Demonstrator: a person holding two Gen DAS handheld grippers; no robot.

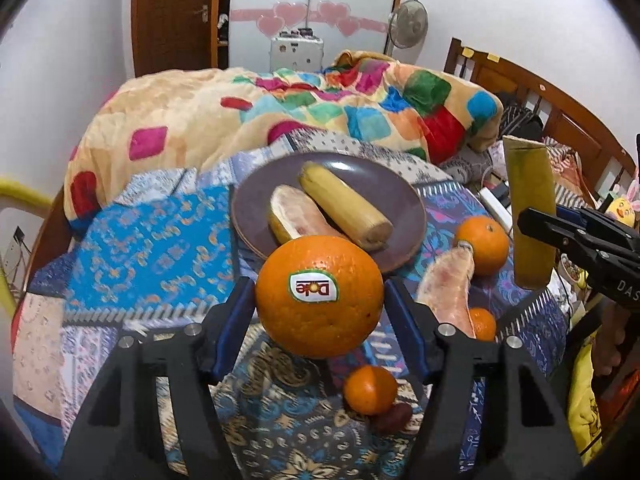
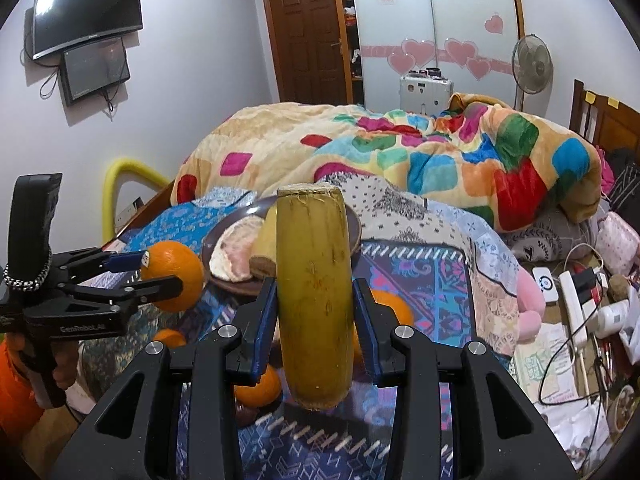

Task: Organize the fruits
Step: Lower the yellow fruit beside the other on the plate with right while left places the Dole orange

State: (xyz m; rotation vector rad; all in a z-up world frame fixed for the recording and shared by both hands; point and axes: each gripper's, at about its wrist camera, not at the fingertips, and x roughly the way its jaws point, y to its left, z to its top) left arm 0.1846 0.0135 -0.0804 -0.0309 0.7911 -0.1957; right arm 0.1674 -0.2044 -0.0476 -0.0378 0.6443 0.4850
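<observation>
Indoors, over a patterned bedspread (image 1: 132, 240), left tongs (image 1: 320, 300) grip an orange (image 1: 320, 296), right tongs (image 2: 316, 316) a banana (image 2: 316, 300).

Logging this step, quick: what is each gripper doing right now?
Left gripper: closed on the big orange.
Right gripper: closed on the yellow banana piece, held upright.

Orange (image 1: 319, 296) sticker reads "Dole"; left gripper (image 2: 160, 274) reads "GenRobot.AI"

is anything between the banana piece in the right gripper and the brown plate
Nothing visible blocks it. The right gripper holds the yellow cut banana piece upright in the air, and the round brown plate lies ahead on the patterned bedspread, already carrying a banana piece and a pale pomelo wedge.
</observation>
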